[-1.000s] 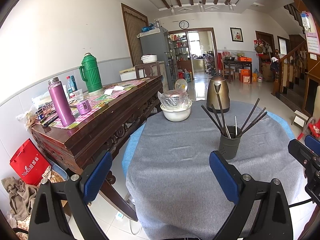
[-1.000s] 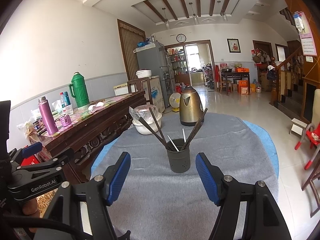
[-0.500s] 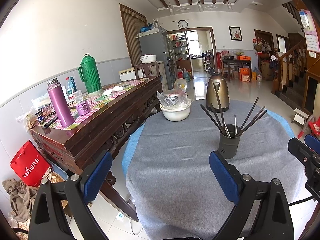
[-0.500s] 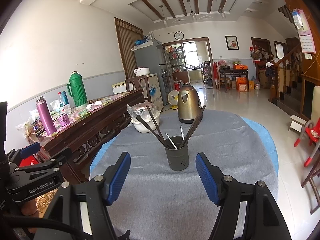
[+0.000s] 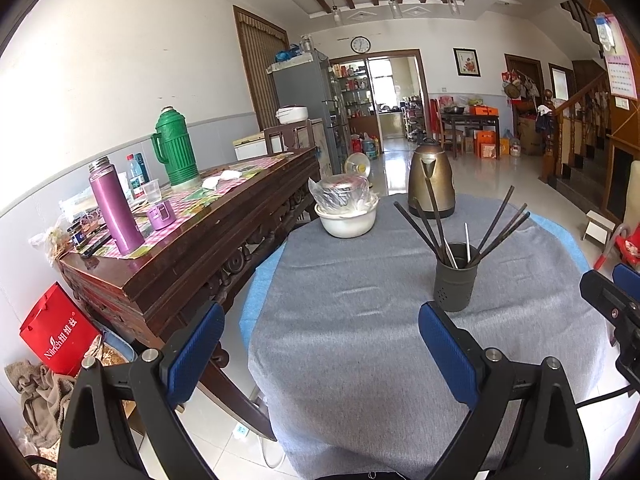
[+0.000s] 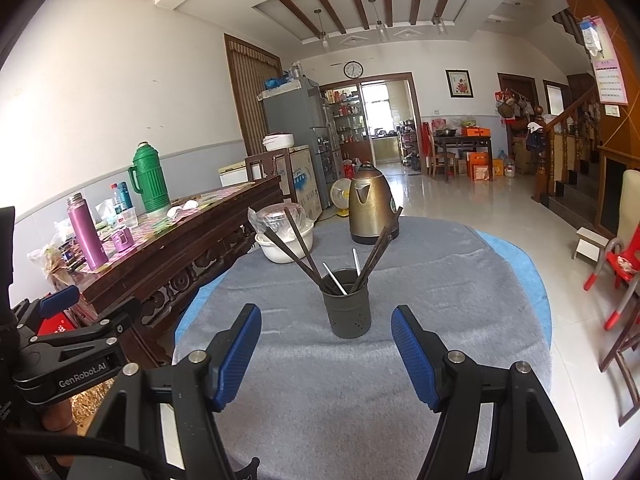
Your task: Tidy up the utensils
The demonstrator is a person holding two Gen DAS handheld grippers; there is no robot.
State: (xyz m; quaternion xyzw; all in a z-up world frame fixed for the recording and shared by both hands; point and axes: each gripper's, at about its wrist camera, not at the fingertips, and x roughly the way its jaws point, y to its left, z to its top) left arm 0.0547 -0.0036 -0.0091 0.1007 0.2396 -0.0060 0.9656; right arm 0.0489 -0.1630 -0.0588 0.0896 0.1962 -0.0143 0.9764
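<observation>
A dark grey utensil holder (image 6: pixel 347 304) stands on the grey tablecloth (image 6: pixel 360 380), with several dark chopsticks (image 6: pixel 296 248) and two metal-handled utensils (image 6: pixel 334 278) leaning in it. My right gripper (image 6: pixel 326 334) hovers just short of the holder, open, nothing between its blue pads. In the left wrist view the same holder (image 5: pixel 456 276) sits ahead and right of my left gripper (image 5: pixel 320 326), which is open and empty over the table's near left part. The other gripper's black body (image 5: pixel 612 304) shows at the right edge.
A brass kettle (image 6: pixel 370 204) and a white bowl (image 6: pixel 286 246) with a bagged metal pot stand at the table's far side. A dark wooden sideboard (image 5: pixel 192 232) on the left carries a green thermos (image 5: pixel 174 148) and a purple flask (image 5: pixel 114 204). A red chair (image 6: pixel 618 264) is on the right.
</observation>
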